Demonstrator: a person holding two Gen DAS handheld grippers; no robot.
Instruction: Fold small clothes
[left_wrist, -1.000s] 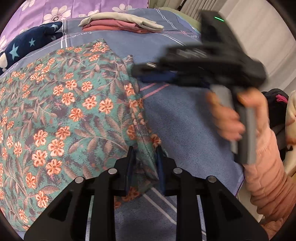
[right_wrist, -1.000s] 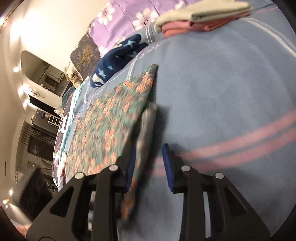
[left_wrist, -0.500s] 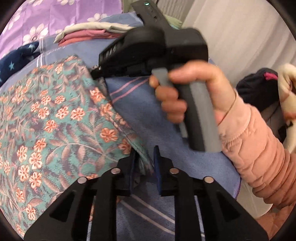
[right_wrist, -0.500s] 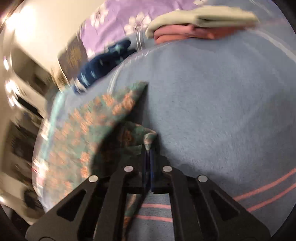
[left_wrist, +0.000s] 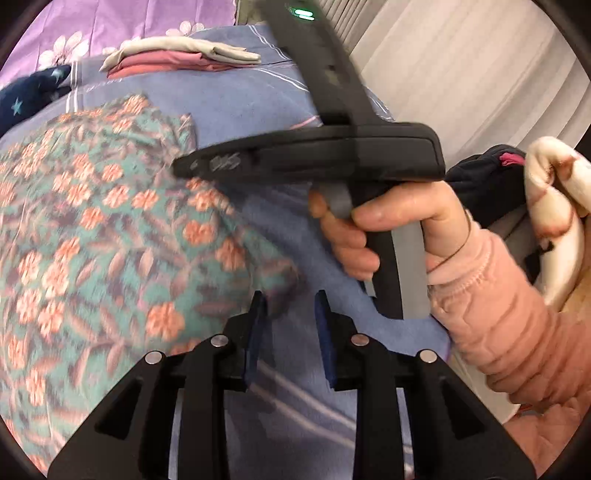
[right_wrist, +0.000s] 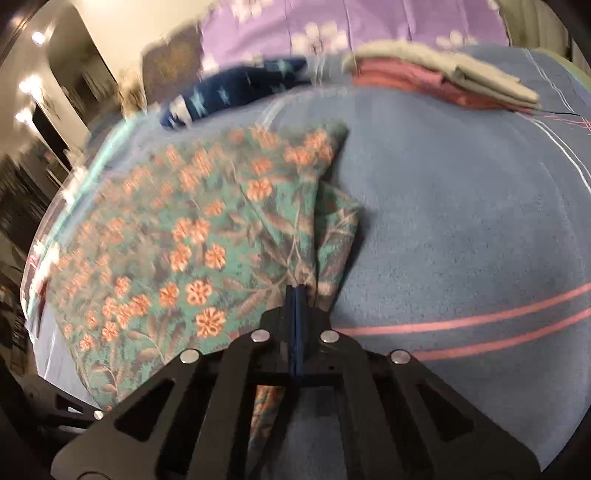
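Note:
A teal garment with orange flowers (left_wrist: 110, 221) lies spread on the blue blanket (right_wrist: 461, 221). My right gripper (right_wrist: 297, 291) is shut on the garment's (right_wrist: 207, 236) right edge, which is lifted into a fold. In the left wrist view, a hand (left_wrist: 369, 229) in a pink sleeve holds that gripper's black housing (left_wrist: 332, 155) above the cloth. My left gripper (left_wrist: 289, 299) sits at the garment's near corner. Its jaws are opening. The cloth's tip lies loosely between them, by the left finger (left_wrist: 256, 314).
A folded stack of beige and pink clothes (left_wrist: 177, 57) rests at the far end of the bed, next to a navy star-print item (right_wrist: 236, 92). Purple floral bedding (right_wrist: 351, 26) lies behind. Dark and cream clothes (left_wrist: 517, 184) are piled beyond the bed's right edge.
The right gripper closed on the garment's edge and carried it over the cloth, toward the left gripper. The left jaws, shut on the corner before, have spread apart.

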